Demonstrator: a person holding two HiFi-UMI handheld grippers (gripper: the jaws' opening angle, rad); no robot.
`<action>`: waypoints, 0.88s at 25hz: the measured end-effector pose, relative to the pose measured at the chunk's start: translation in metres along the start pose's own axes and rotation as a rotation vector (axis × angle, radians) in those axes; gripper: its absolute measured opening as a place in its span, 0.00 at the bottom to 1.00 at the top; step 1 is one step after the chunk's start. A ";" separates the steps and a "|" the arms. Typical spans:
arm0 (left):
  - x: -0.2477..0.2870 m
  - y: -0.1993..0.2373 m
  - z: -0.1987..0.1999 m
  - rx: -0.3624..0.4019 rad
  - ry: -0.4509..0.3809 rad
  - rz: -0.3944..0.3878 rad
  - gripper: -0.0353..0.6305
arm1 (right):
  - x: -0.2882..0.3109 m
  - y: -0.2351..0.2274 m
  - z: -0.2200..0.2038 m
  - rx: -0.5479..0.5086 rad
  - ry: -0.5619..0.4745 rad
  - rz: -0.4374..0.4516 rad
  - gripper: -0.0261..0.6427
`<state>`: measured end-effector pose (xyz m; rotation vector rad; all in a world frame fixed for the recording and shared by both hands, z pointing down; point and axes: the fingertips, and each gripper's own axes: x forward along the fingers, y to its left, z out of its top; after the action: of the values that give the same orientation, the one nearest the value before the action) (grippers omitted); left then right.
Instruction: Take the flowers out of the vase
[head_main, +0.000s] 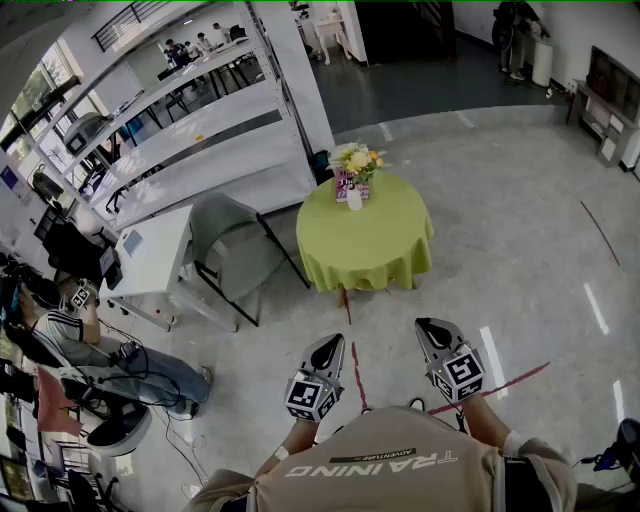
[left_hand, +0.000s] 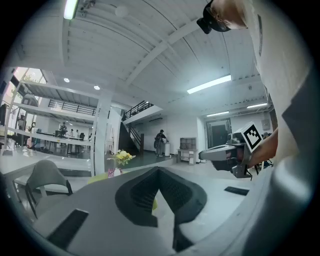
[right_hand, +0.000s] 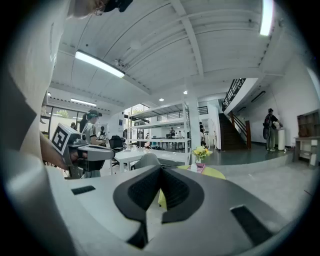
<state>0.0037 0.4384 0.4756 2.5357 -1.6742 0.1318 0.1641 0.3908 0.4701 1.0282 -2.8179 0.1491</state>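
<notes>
**Approach not yet made: both tools shut and far from the vase**

In the head view the flowers (head_main: 358, 158), yellow and pale with green leaves, stand upright in a small white vase (head_main: 354, 199) in the upper centre of the frame. The vase sits toward the far edge of a round table (head_main: 365, 250) draped in a lime-green cloth. A pink-purple item (head_main: 343, 186) stands just beside the vase, too small to identify. A grey chair (head_main: 232, 250) is left of the table.

The left tool (head_main: 330, 343) and right tool (head_main: 430, 325) sit at the bottom centre of the frame, side by side, held close to the person's body and well apart from the table, with open floor between. Each tool's own view shows its jaws pressed together at the tips with nothing held; the bouquet appears small and distant just above the jaw line.

The task appears to be at its very start: the flowers are in the vase and nothing is within reach. The next move would likely call for closing the gap to the table, then spreading one tool's jaws to take the stems just above the vase rim. The vase looks light, so the other tool may need to steady it as the stems lift straight up.
</notes>
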 end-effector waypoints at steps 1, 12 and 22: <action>0.003 0.002 0.000 0.002 -0.005 0.000 0.06 | 0.004 -0.002 0.001 -0.003 -0.005 0.003 0.03; 0.005 0.034 0.006 -0.001 -0.031 0.004 0.06 | 0.040 -0.007 0.013 0.004 -0.026 -0.031 0.03; 0.001 0.075 -0.006 -0.029 -0.033 -0.040 0.06 | 0.065 -0.013 0.006 -0.033 0.025 -0.120 0.03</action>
<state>-0.0649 0.4091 0.4839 2.5627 -1.6229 0.0618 0.1228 0.3395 0.4751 1.1761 -2.7172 0.1018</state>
